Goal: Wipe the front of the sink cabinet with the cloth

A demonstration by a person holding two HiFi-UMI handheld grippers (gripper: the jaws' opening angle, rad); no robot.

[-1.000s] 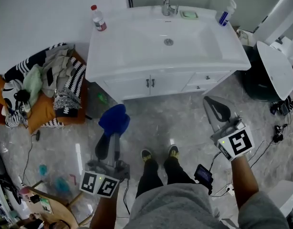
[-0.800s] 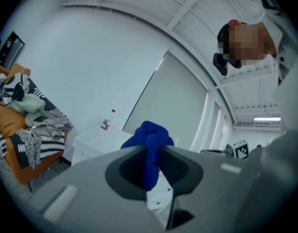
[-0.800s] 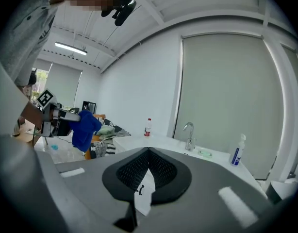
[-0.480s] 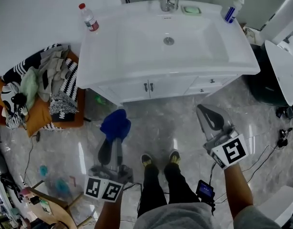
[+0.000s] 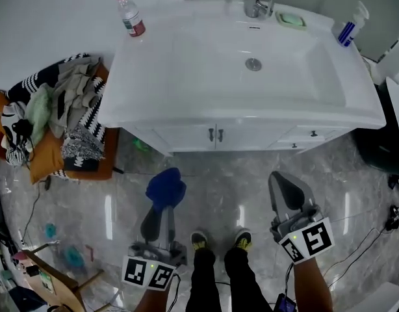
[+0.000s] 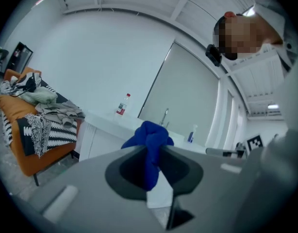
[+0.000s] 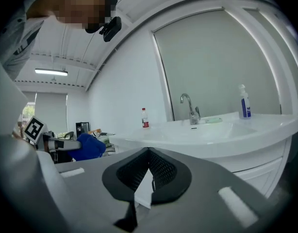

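The white sink cabinet (image 5: 186,137) stands ahead, its front with two door handles (image 5: 216,134) facing me. My left gripper (image 5: 164,203) is shut on a bunched blue cloth (image 5: 166,186), held over the floor a short way from the cabinet front and not touching it. In the left gripper view the cloth (image 6: 150,144) pokes up between the closed jaws of that gripper (image 6: 151,154). To the right, my right gripper (image 5: 283,182) is shut with nothing in it, also apart from the cabinet. In the right gripper view the gripper's (image 7: 149,152) jaws meet, and the cloth (image 7: 88,147) shows at left.
On the sink top stand a red-capped bottle (image 5: 130,14), a faucet (image 5: 255,5), a green soap dish (image 5: 290,19) and a blue spray bottle (image 5: 347,28). An orange seat piled with clothes (image 5: 56,119) stands left of the cabinet. The person's shoes (image 5: 199,240) rest on the marble floor.
The view has shifted so the sink sits more centrally and nearer. Both grippers kept their hold and state; the right one drew in towards the person's feet.
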